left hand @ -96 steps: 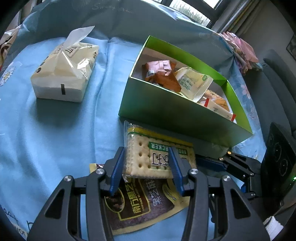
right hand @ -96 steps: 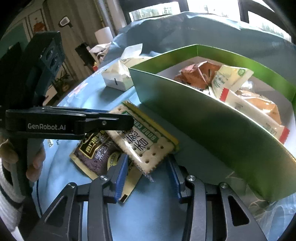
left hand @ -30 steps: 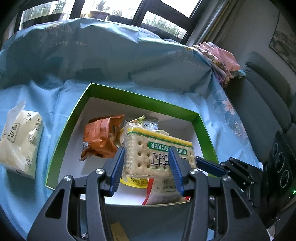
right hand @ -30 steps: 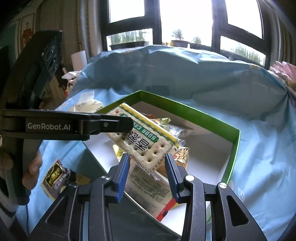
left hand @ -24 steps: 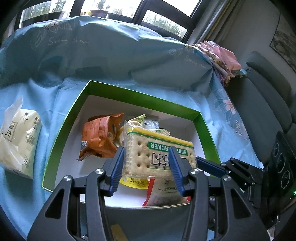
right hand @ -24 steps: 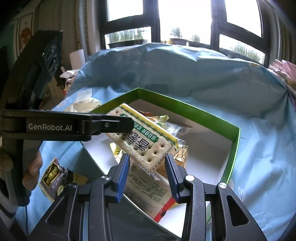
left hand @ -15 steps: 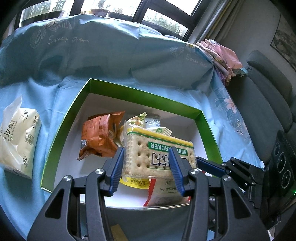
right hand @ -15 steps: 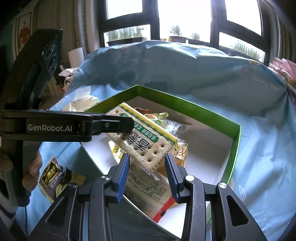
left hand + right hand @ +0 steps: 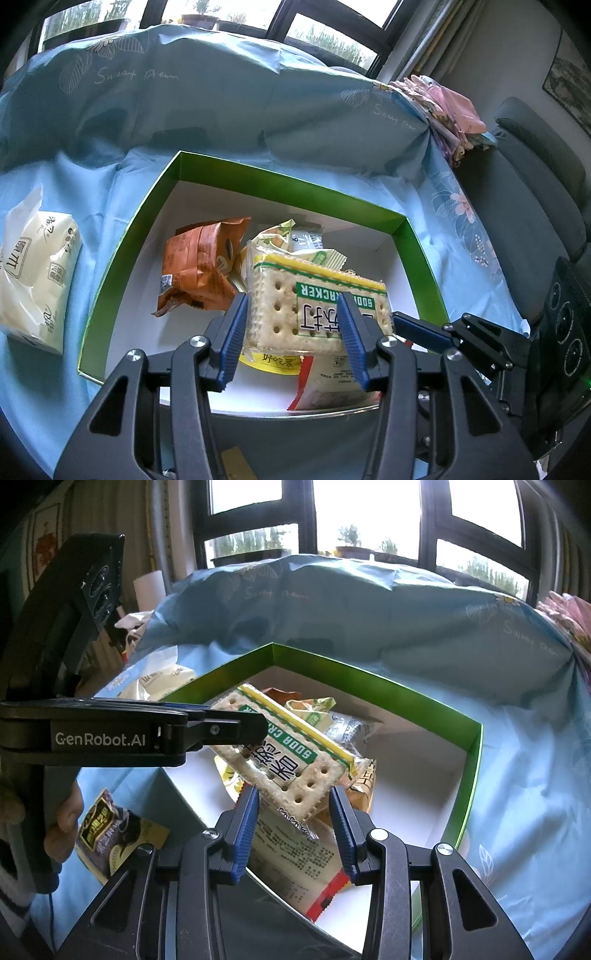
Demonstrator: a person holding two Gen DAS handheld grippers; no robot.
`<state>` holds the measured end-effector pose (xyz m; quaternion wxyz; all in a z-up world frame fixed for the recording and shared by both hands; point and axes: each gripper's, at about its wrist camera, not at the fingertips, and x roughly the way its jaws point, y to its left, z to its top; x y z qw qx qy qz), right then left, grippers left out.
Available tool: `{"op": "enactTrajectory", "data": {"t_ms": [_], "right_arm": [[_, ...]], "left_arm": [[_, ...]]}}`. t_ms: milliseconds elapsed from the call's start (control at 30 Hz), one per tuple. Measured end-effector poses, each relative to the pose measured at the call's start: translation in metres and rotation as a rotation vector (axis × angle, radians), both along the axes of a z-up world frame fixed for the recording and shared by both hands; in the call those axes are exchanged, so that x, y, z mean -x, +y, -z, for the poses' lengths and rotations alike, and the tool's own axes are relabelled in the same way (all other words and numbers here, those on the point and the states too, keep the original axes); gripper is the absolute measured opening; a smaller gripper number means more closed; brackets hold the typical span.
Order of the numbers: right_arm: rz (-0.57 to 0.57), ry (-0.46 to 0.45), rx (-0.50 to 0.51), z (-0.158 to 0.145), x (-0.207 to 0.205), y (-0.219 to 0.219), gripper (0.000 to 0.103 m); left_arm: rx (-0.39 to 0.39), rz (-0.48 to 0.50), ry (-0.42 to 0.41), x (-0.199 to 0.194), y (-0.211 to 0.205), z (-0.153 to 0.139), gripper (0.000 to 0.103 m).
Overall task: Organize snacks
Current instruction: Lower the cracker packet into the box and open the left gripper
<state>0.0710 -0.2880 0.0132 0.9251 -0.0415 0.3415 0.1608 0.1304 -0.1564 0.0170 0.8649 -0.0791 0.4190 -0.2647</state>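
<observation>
A soda cracker pack (image 9: 295,306) hangs in the air over the green box (image 9: 125,240); it also shows in the right wrist view (image 9: 284,757). My left gripper (image 9: 291,325) is shut on one end of the pack. My right gripper (image 9: 291,819) is shut on the other end. The box (image 9: 472,760) holds an orange packet (image 9: 199,266), a red-and-white packet (image 9: 295,856) and several other snacks. A dark purple snack packet (image 9: 110,834) lies on the blue cloth left of the box.
A cream tissue pack (image 9: 33,277) lies on the cloth left of the box. Blue bedding (image 9: 207,96) rises behind the box. A grey chair (image 9: 535,206) stands at the right. Pink cloth (image 9: 450,110) lies on the bedding's right end.
Both grippers lifted the cracker pack off the cloth and carried it over the box. In the last second it sank and moved slightly farther over the box.
</observation>
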Motion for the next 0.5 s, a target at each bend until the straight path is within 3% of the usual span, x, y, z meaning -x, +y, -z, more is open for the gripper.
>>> {"op": "enactTrajectory", "data": {"t_ms": [500], "right_arm": [[0.024, 0.034, -0.041, -0.0001, -0.0010, -0.0072, 0.041]], "left_arm": [[-0.012, -0.008, 0.031, -0.0049, -0.0053, -0.0003, 0.050]]}}
